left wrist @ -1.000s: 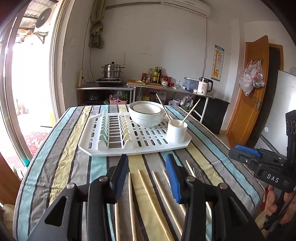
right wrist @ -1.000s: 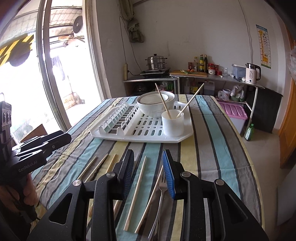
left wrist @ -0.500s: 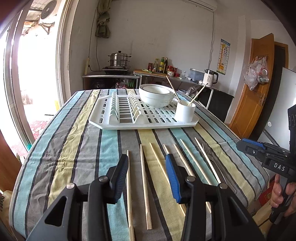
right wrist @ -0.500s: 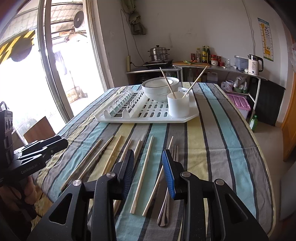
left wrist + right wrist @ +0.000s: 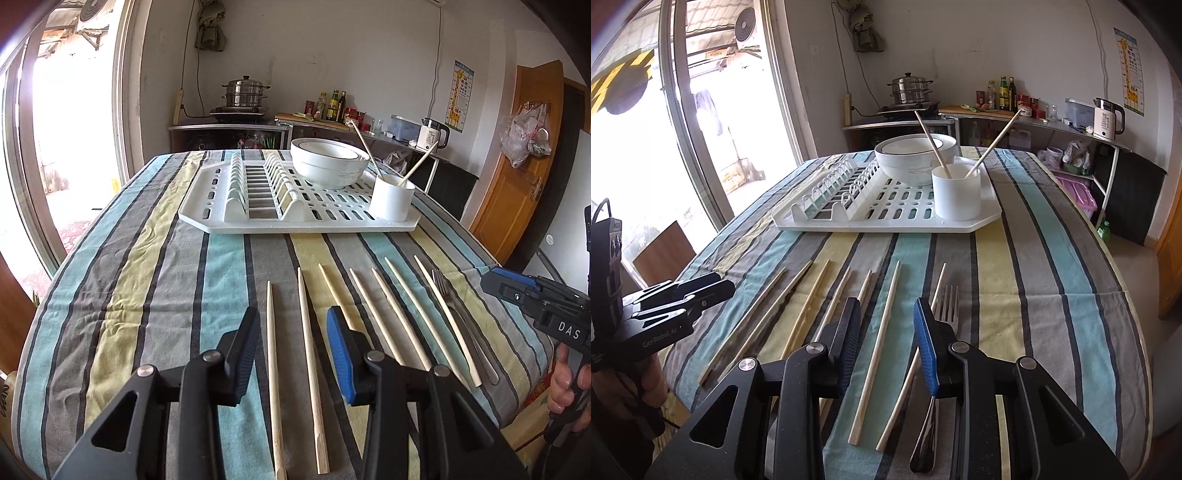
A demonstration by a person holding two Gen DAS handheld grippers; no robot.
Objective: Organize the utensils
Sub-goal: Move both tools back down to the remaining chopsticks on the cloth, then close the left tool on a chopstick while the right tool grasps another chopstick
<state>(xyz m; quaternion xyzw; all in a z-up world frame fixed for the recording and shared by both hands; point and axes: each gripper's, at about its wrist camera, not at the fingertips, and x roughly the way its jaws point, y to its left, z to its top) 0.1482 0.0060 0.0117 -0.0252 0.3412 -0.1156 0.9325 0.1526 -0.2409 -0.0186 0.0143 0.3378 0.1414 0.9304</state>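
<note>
Chopsticks: two stand in cup, seven plus fork left along bench near edge; both jaws apart, closing, empty.

Loose wooden chopsticks and a steel fork side by side on striped tablecloth

Light: daylight from the glass door at left, blown out white.
Sharpness: crisp, no blur.
Edges: fisheye bending, dark vignetted corners.
Shadows: soft.
</note>
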